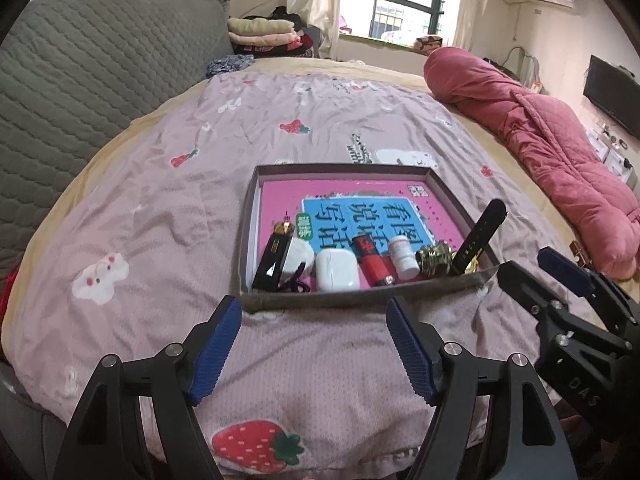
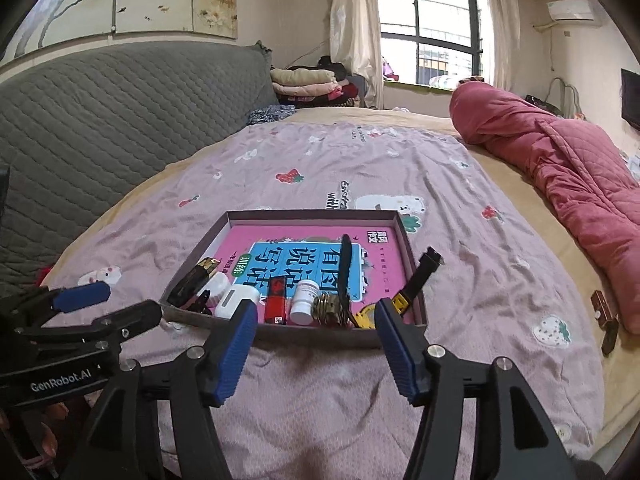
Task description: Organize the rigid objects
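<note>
A shallow brown box tray (image 1: 348, 168) (image 2: 312, 213) lies on the bed with a pink and blue book in it. Along its near wall stand a black case (image 1: 272, 258), a white earbud case (image 1: 335, 270) (image 2: 236, 300), a red lighter (image 1: 372, 260) (image 2: 277, 299), a white pill bottle (image 1: 404, 256) (image 2: 304, 300), a brass piece (image 1: 434, 258) (image 2: 326, 308) and a black watch strap (image 1: 482, 232) (image 2: 424, 276). My left gripper (image 1: 314, 320) is open and empty just before the tray. My right gripper (image 2: 316, 320) is open and empty at the tray's near right; it also shows in the left wrist view (image 1: 528, 268).
A brass hinge (image 2: 604, 312) lies on the lilac strawberry sheet (image 2: 360, 168) to the right. A rolled pink quilt (image 2: 560, 152) runs along the right side. A grey quilted headboard (image 2: 100, 120) is on the left. Folded clothes (image 2: 304, 80) lie at the far end.
</note>
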A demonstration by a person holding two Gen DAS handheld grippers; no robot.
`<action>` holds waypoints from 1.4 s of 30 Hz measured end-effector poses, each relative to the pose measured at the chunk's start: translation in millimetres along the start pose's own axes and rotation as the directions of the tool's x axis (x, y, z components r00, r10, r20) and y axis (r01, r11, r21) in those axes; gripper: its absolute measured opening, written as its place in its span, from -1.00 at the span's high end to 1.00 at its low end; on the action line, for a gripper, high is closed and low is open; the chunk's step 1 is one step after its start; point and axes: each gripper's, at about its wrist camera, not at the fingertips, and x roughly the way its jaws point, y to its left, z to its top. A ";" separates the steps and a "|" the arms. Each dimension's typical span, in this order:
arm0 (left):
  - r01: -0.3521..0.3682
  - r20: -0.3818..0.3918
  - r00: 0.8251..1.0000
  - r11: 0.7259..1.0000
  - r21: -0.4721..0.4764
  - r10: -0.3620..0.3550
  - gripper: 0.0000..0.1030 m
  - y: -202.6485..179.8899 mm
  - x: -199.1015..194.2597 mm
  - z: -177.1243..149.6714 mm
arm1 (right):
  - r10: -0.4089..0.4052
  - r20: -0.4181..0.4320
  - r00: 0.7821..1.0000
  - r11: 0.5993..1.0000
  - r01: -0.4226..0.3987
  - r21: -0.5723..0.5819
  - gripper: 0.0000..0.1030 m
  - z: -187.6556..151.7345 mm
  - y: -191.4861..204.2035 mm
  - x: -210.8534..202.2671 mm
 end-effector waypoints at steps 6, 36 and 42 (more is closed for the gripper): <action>-0.002 -0.009 1.000 1.000 0.005 0.002 -0.48 -2.1 0.5 -11.4 | -0.003 -0.014 1.000 1.000 0.003 0.007 -0.17 -12.1 -0.4 -3.3; -0.030 -0.103 0.994 1.000 -0.007 0.029 -0.48 -3.3 49.5 -44.7 | -0.023 -0.111 0.994 1.000 0.024 0.004 -0.18 -53.8 -6.2 30.6; -0.030 -0.116 0.993 1.000 -0.007 0.029 -0.47 -3.7 57.4 -46.6 | -0.026 -0.139 0.990 1.000 0.025 -0.004 -0.18 -57.0 -6.1 38.2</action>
